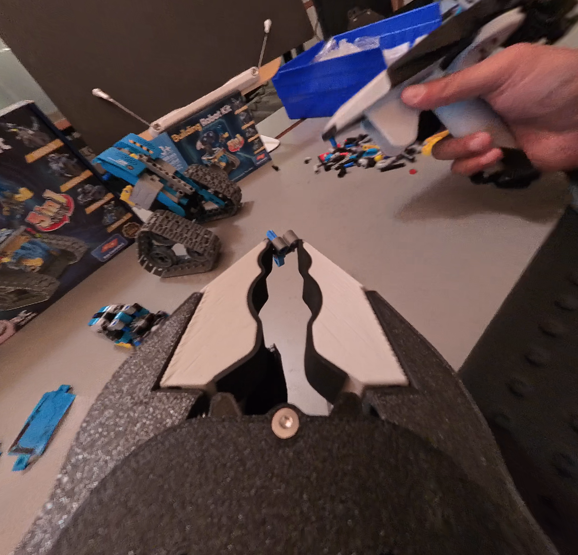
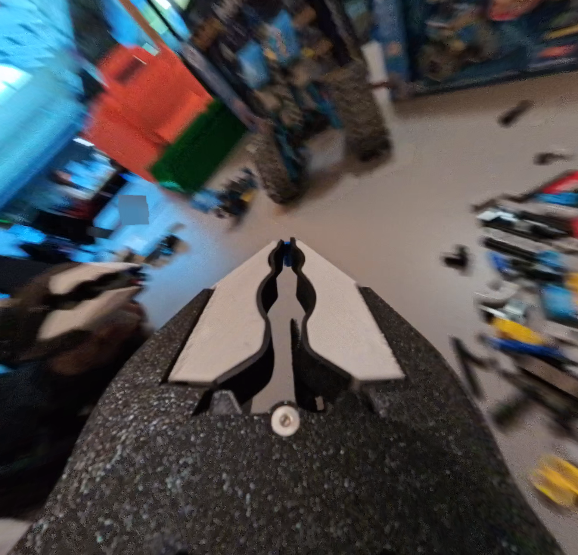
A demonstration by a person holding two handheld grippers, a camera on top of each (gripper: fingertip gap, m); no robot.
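My left gripper (image 1: 283, 243) is shut on a small grey connector with a blue pin (image 1: 286, 241) and holds it above the grey table (image 1: 344, 227). My right gripper (image 2: 287, 246) is shut on a small blue pin (image 2: 286, 254); its view is blurred by motion. In the left wrist view the right gripper (image 1: 328, 133), held by a hand (image 1: 516, 108), hovers over a pile of small building parts (image 1: 359, 157) at the far right. The left gripper shows blurred at the left of the right wrist view (image 2: 93, 290).
A tracked blue and grey robot model (image 1: 175, 177) stands at the back left, with a loose track unit (image 1: 178, 246) before it. Two kit boxes (image 1: 40, 202) and a blue bin (image 1: 344, 71) stand behind. Small part clusters (image 1: 125, 321) and a blue plate (image 1: 40, 421) lie nearby.
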